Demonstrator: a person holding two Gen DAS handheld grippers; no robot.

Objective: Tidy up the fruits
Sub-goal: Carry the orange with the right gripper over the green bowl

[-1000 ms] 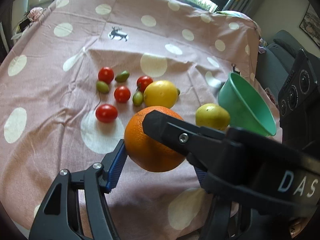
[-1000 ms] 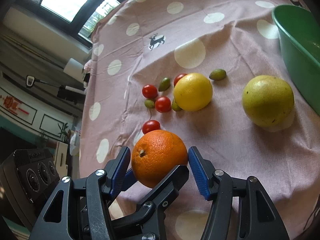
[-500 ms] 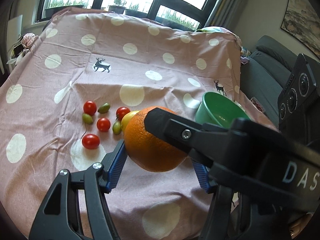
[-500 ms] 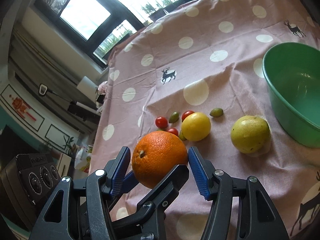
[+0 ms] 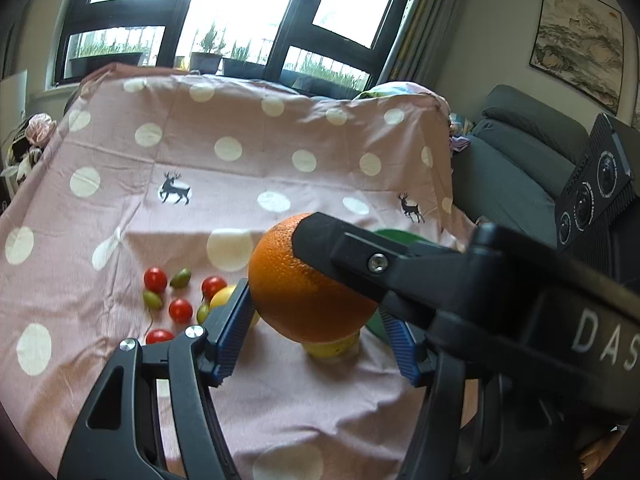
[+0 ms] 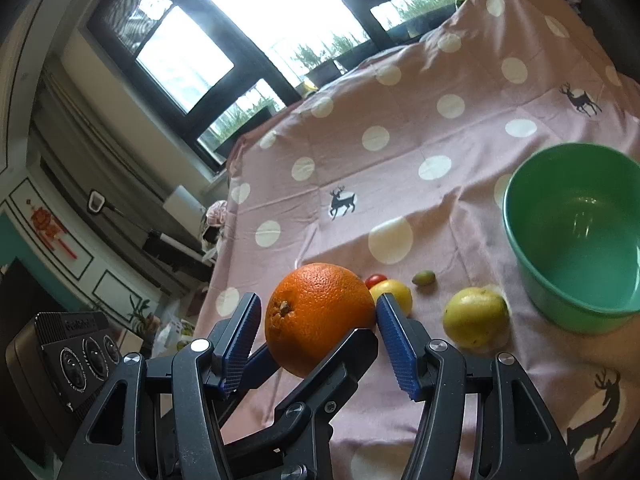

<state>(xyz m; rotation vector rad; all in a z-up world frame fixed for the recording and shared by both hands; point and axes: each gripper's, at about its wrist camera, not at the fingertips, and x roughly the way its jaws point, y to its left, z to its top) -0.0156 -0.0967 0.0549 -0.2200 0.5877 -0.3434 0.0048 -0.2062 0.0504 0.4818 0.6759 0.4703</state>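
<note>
On the left part of the tabletop, which is covered by a pink dotted cloth [image 5: 280, 152], lie four red cherry tomatoes [image 5: 181, 310] and a few small green fruits [image 5: 153, 299] close together. Just right of them is a yellow lemon [image 5: 224, 298], partly hidden behind one finger of the left claw [image 5: 318, 334].

In the middle, the orange [image 5: 304, 292] is in the air above the cloth and touches nothing on it. Both claws hold it crosswise. The left claw is about half open, and in its own view the orange sits between its blue pads [image 5: 236, 320], with the left pad against the side of the fruit. One black finger of the right claw [image 6: 318, 340] lies on the upper right of the orange. In the right wrist view this claw is also about half open around the orange: its right pad touches the peel, while at the left pad I cannot tell if a thin gap is there. The fingers of the left claw pass under the fruit.

Right of the orange, a yellow-green round fruit [image 6: 476, 318] rests on the cloth. Further right, near it but apart, a green bowl [image 6: 560, 300] stands upright. Beyond the right edge of the tabletop is a grey sofa [image 5: 512, 168].
</note>
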